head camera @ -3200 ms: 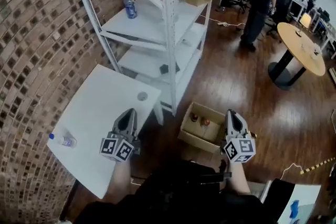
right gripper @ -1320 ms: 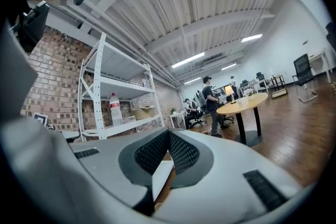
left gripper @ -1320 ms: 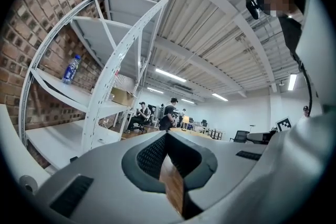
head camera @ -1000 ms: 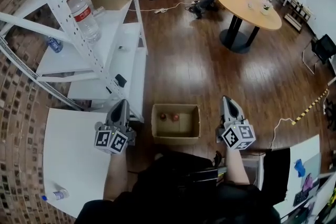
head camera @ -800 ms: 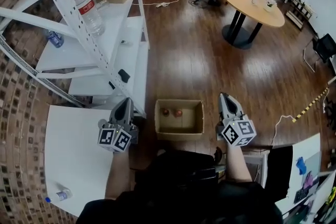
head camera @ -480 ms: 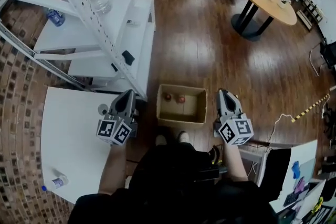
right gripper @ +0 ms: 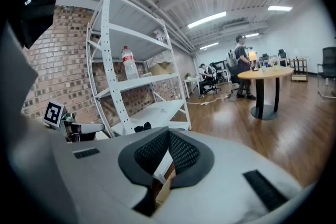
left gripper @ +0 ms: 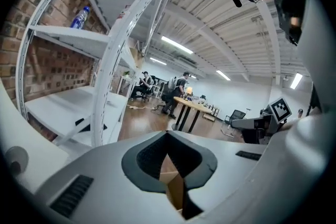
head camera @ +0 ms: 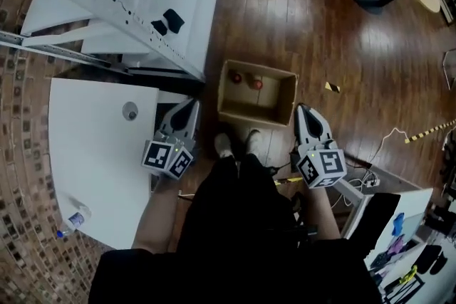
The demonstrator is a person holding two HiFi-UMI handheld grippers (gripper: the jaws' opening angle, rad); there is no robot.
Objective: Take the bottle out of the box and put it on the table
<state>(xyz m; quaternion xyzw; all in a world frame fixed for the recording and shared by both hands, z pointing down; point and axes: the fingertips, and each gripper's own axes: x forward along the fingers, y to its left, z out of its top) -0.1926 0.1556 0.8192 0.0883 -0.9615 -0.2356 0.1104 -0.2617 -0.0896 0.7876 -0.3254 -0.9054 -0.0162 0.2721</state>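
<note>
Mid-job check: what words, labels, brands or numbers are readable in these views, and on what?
No text is readable here.
On the left tool and right tool: black-and-white square marker patterns only, no letters.
Red label on the clear plastic bottle on the white metal shelf: too small.
Label on the clear blue-capped bottle on the white table: too blurred.

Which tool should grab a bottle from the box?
Probably the left tool: the bottles lie toward the box's left, and the table is on its side. It and the right tool are both shut.
</note>
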